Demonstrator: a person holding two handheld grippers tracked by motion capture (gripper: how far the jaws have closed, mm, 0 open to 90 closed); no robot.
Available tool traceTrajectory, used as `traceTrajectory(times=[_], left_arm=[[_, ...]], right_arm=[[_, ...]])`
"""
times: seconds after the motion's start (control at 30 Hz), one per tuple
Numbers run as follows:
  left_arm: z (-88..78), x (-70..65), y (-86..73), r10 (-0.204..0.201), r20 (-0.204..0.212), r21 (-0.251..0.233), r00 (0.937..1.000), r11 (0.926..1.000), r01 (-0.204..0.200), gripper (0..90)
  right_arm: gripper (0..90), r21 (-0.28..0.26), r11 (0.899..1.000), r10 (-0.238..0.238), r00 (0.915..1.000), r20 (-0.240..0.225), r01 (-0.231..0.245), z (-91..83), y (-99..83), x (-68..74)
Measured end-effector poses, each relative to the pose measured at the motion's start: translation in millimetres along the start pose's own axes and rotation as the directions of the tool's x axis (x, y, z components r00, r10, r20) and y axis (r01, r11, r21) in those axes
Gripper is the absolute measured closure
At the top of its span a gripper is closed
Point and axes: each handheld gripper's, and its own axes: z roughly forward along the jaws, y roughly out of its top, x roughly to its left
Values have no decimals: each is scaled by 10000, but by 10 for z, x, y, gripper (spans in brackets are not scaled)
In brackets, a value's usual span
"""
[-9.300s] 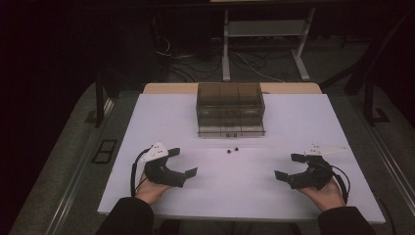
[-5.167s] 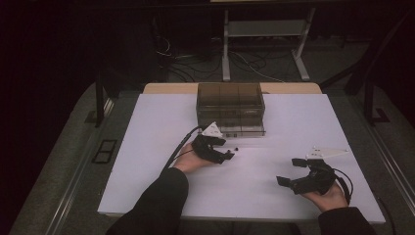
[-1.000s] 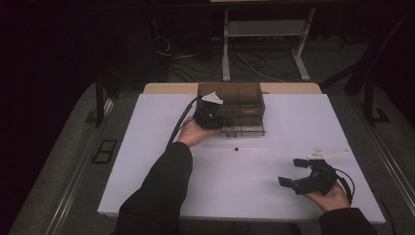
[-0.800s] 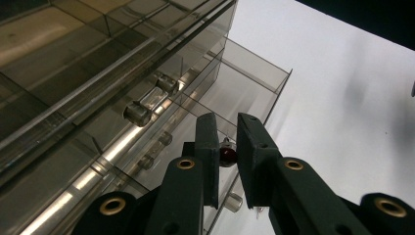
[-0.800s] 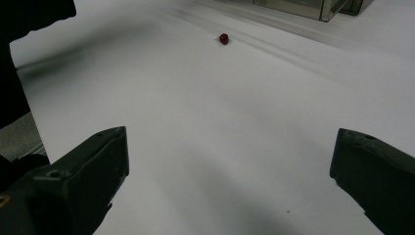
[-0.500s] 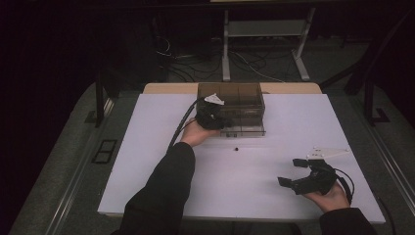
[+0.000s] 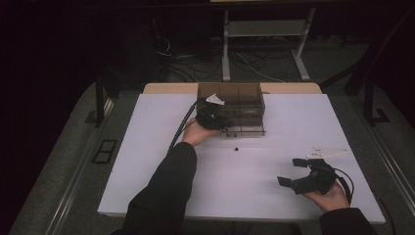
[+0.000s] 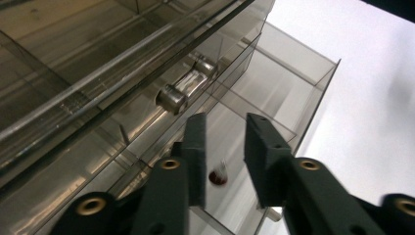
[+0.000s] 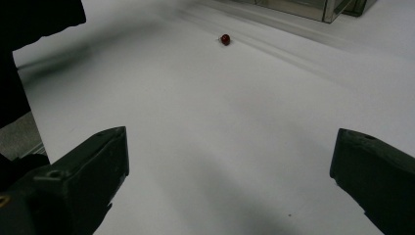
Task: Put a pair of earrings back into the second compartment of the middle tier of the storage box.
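**Left gripper at drawer box, right gripper idle near edge**

Reaching to the far middle of the white table (image 7: 147, 161), the left gripper (image 7: 211, 115) sits at the front left of the smoked clear drawer box (image 7: 240, 98). In the left gripper view its jaws stand a little apart with nothing clamped; a small red bead (image 8: 217, 177) lies below the gap, inside the pulled-out bottom drawer (image 8: 293, 83). A round metal knob (image 8: 171, 98) on the drawer above sits just beyond the jaw tips. Left gripper (image 8: 222, 147) is close to the drawer wall, tight room there.

A second red bead (image 7: 236, 147) lies on bare table just in front of the box, well apart from both grippers; same bead (image 9: 225, 39) seen far ahead in the right gripper view.

The right gripper (image 7: 289, 172) rests in the person's hand at the near right, jaws wide open, empty, close to the near edge. Wide open table between it and the box.

Versus 9.3 s ago: two beads lay in front of the box, now one; left gripper was at the near left, now at the box. Right gripper about unchanged.
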Motion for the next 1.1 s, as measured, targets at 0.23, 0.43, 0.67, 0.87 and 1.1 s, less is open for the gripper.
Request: traceTrajectory(times=[0.23,0.43,0.67,0.87,1.1], left_arm=[[-108,-58,55,44,188,-298,9998,9995,-39,520],[-204,-117,88,11,-36,-330,10000,9995,-12,411],[-281,-221,130,-11,319,-375,9995,9993,23,213],[-313,-350,154,-59,535,-388,9985,9992,80,1],[-345,-484,115,214,609,-555,9979,9983,-181,0]], right_arm=[[5,17,10000,-18,10000,19,18,4,2,11],[5,0,10000,5,10000,32,-5,3,1,13],[5,-20,10000,7,10000,68,-7,2,0,7],[5,-31,10000,38,10000,54,-38,-3,-2,4],[5,-65,10000,54,10000,83,-54,-12,-6,-2]])
